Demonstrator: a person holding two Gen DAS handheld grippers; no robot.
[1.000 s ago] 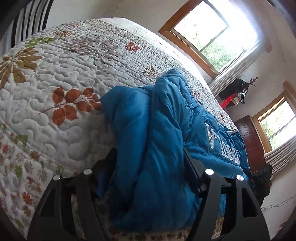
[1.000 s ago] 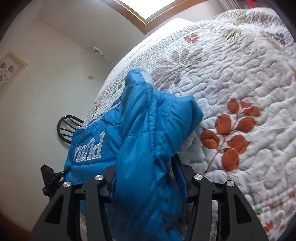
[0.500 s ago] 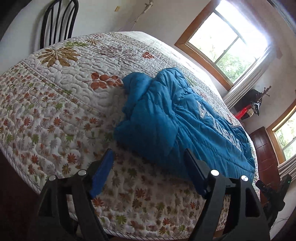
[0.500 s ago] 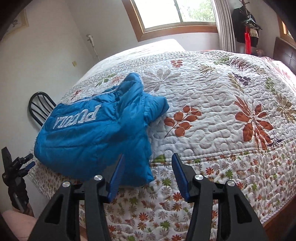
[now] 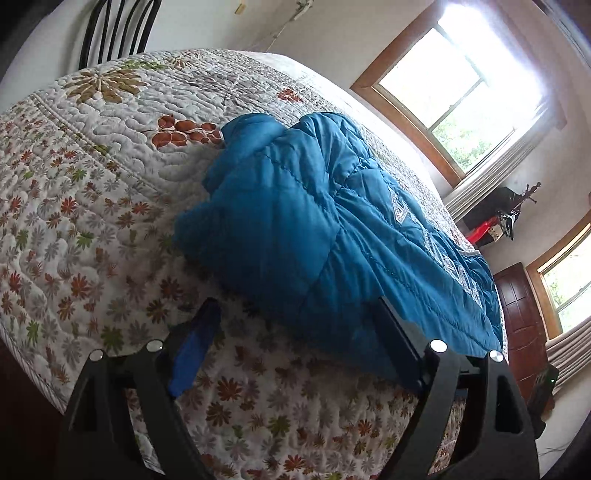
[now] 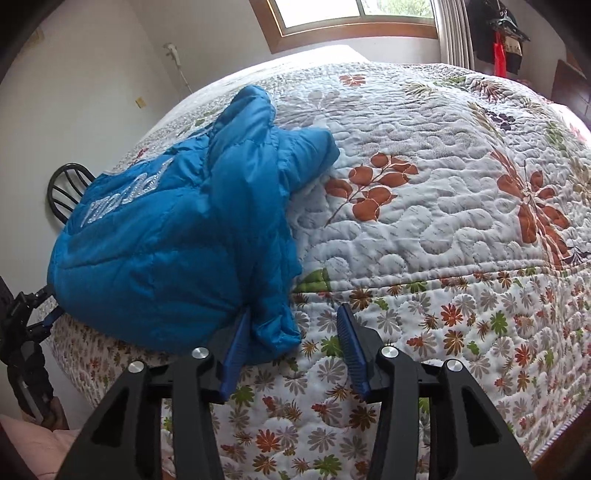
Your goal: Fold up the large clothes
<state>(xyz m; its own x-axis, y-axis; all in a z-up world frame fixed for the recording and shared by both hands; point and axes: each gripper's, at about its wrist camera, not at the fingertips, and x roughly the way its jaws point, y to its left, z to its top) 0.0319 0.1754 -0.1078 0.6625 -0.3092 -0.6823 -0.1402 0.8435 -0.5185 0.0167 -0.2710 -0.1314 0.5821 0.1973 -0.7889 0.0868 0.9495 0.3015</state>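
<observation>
A blue quilted jacket (image 5: pixel 295 221) with silver lettering lies bunched near the edge of the bed quilt (image 5: pixel 92 206). My left gripper (image 5: pixel 295 302) hovers at the jacket's near hem. Its jaws are wide and still opening, the hem lies between them, and neither pad presses on it. In the right wrist view the jacket (image 6: pixel 177 229) hangs over the bed edge. My right gripper (image 6: pixel 293 308) is closing with the jacket's lower corner between its fingers. The left blue pad (image 6: pixel 236 343) touches the fabric and the right pad stands clear of it.
The white leaf-print quilt (image 6: pixel 424 229) covers the whole bed and drops off at the near edge. A black chair (image 5: pixel 114 29) stands by the wall behind the bed. The other hand-held gripper (image 6: pixel 26 325) shows at the left margin. Windows (image 5: pixel 454 85) and a dark wooden door (image 5: pixel 524 317) line the walls.
Both grippers let go of the jacket folds they enclosed a second ago and drew back to the bed edge. The jacket settled onto the quilt. The right gripper then shifted back toward its corner.
</observation>
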